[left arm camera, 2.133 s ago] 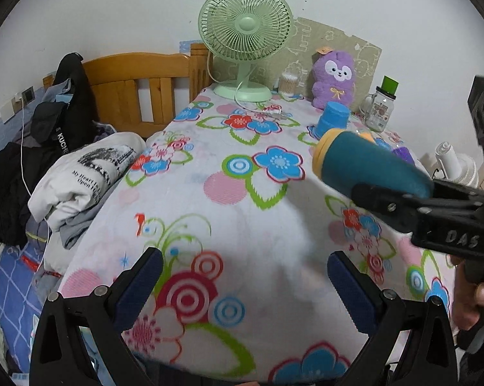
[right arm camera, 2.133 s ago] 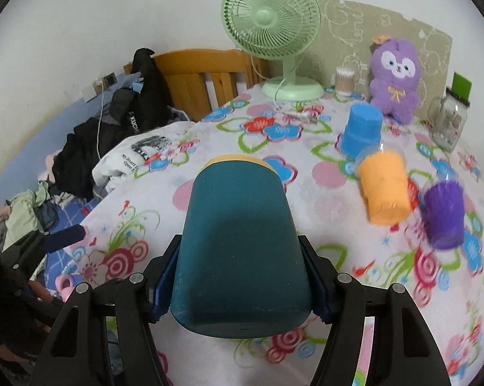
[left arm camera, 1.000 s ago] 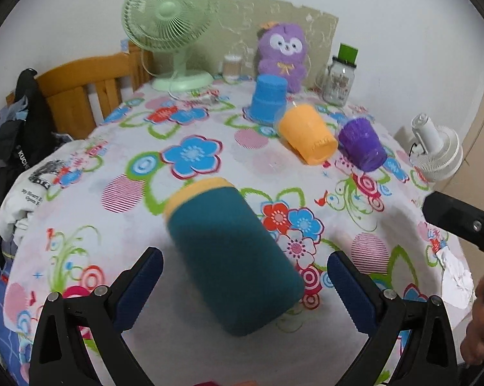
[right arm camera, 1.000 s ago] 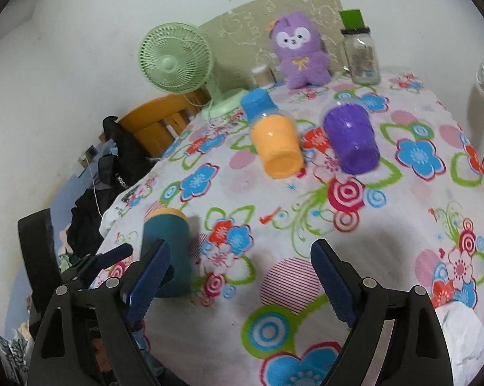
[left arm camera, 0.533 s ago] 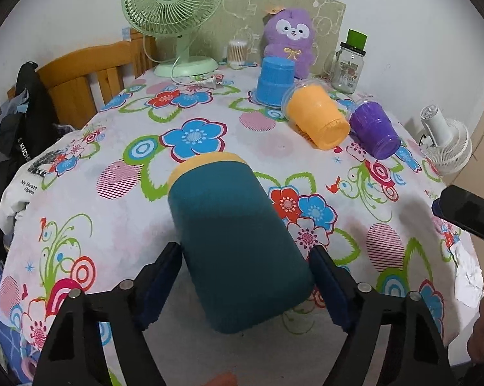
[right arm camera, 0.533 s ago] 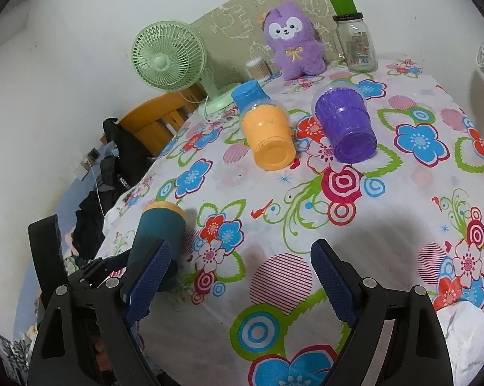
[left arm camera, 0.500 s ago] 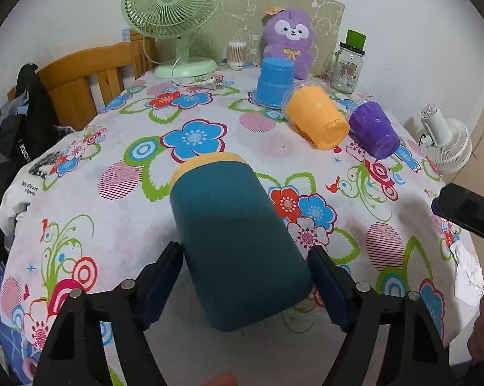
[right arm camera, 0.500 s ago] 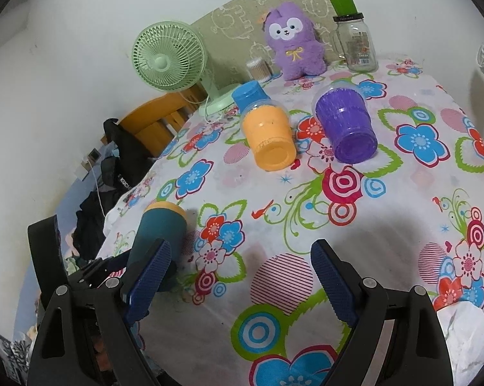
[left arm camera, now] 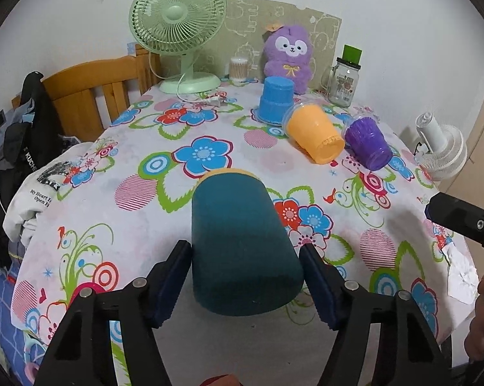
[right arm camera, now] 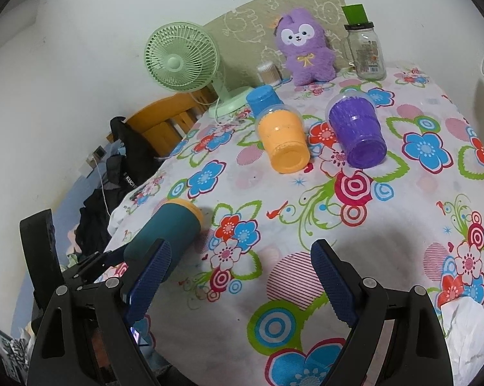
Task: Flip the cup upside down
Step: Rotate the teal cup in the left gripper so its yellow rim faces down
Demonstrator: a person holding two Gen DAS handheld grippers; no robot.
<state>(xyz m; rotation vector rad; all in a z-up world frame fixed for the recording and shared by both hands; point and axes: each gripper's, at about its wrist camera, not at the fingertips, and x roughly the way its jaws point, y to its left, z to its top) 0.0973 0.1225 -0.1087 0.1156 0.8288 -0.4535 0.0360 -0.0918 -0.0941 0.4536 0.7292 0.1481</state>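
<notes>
A teal cup with a yellow rim (left arm camera: 242, 241) lies on its side on the flowered tablecloth (left arm camera: 145, 225), rim pointing away from me. My left gripper (left arm camera: 245, 276) is shut on the teal cup, one pad on each side. The cup also shows at lower left in the right wrist view (right arm camera: 168, 231). My right gripper (right arm camera: 242, 280) is open and empty above the near middle of the table. An orange cup (left arm camera: 316, 135) and a purple cup (left arm camera: 367, 143) lie on their sides at the far right. A blue cup (left arm camera: 275, 99) stands upside down behind them.
A green fan (left arm camera: 177, 29), a purple plush toy (left arm camera: 290, 58), a glass jar (left arm camera: 343, 80) and a swab pot (left arm camera: 238, 69) line the far edge. A wooden chair (left arm camera: 90, 96) with clothes stands left. A crumpled tissue (left arm camera: 464, 276) lies at the right edge.
The right gripper let go of the teal cup and drew back. The left gripper came around the cup and shut on it; in the last half second it turned slightly more upright in view.
</notes>
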